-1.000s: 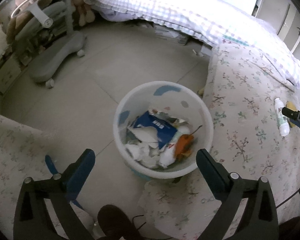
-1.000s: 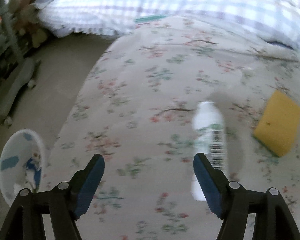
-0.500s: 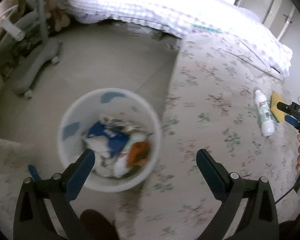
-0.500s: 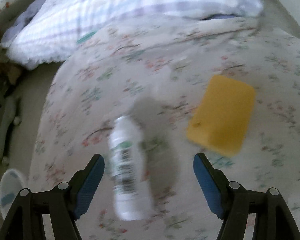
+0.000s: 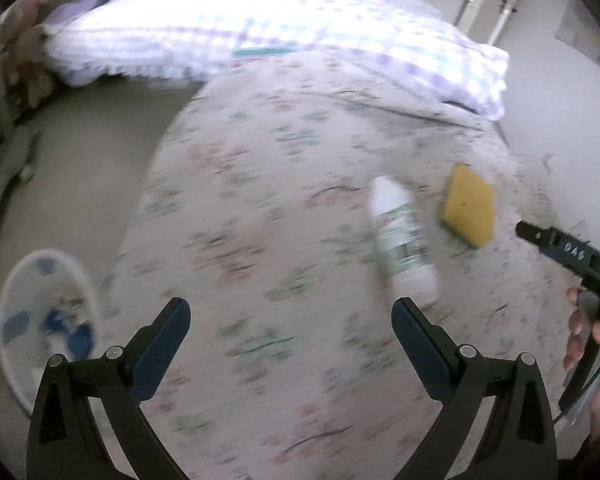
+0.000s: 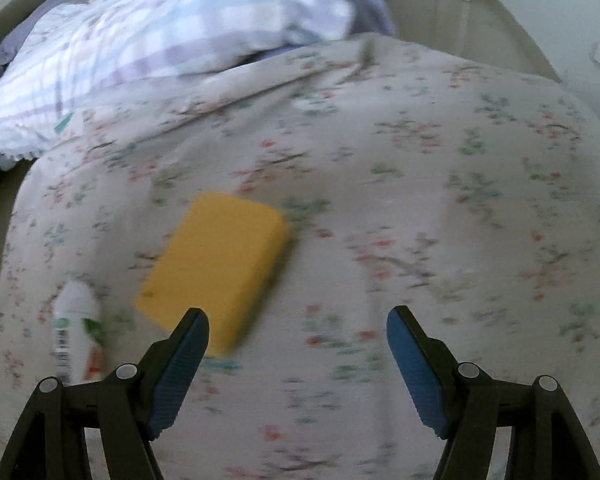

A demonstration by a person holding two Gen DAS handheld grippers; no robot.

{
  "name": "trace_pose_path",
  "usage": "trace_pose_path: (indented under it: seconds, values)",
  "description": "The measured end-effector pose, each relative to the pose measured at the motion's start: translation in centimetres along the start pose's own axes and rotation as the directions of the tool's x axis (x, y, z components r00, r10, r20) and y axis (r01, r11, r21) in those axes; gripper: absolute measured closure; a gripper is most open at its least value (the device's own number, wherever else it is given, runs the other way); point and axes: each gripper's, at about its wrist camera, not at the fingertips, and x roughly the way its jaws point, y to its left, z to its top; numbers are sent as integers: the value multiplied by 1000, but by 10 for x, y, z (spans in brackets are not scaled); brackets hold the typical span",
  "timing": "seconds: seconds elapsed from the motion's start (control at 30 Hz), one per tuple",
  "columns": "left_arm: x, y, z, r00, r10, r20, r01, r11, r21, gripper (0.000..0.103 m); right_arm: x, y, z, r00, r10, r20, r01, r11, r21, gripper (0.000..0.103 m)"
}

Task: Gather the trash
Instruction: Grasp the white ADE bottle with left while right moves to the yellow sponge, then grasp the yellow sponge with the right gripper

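**Helper:** So where have you got to?

**Me:** Well, both my grippers have swung away from the bin [image 5: 44, 320]. A second ago my left gripper [image 5: 290, 312] hung right over it; now the bin sits low at the left edge of that view, on the floor beside the bed, with scraps already inside. Ahead of me instead is the flowered bedspread [image 5: 260, 208].

**Helper:** And the trash?

**Me:** Two pieces lie on the bedspread: a white bottle [image 5: 402, 240] on its side and a yellow sponge [image 5: 470, 210] just beside it, apart from each other. The bottle's base is near my left gripper's right finger. My right gripper [image 6: 298, 320] has slid past the bottle [image 6: 76, 332], and the sponge [image 6: 216, 268] now lies just ahead of its left finger.

**Helper:** Holding anything?

**Me:** No. Both pairs of jaws stand wide apart with nothing between them. I reckon the dropping-off is done and this is the reach for the next pieces, one for each gripper.

**Helper:** What's the ground like?

**Me:** Soft, rumpled cloth, so things may sink as I press. A checked quilt [image 5: 260, 28] lies bunched at the far end, pale floor [image 5: 84, 152] to the left, and doors behind. Everything is blurred.
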Motion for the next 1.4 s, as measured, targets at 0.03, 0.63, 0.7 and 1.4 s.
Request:
trace_pose_path:
  seconds: [0.03,0.63,0.7,1.4]
  values:
    - [5,-10,3,999,-31,8,31,1000,1,7,-1,-8,1,1000,-7,2,7,1000,2,25]
    - [56,-47,18,974,-225,-9,225,973,-45,64,12,-30,6,999,40,-32,-39,999,36,25]
    - [47,-41,18,980,-201,6,201,979,-35,64,15,-20,6,998,54,-40,-53,998,36,25]
    - [-31,76,-24,997,-67,45,70,994,-80,64,41,72,2,996,86,22,-84,993,-78,40]
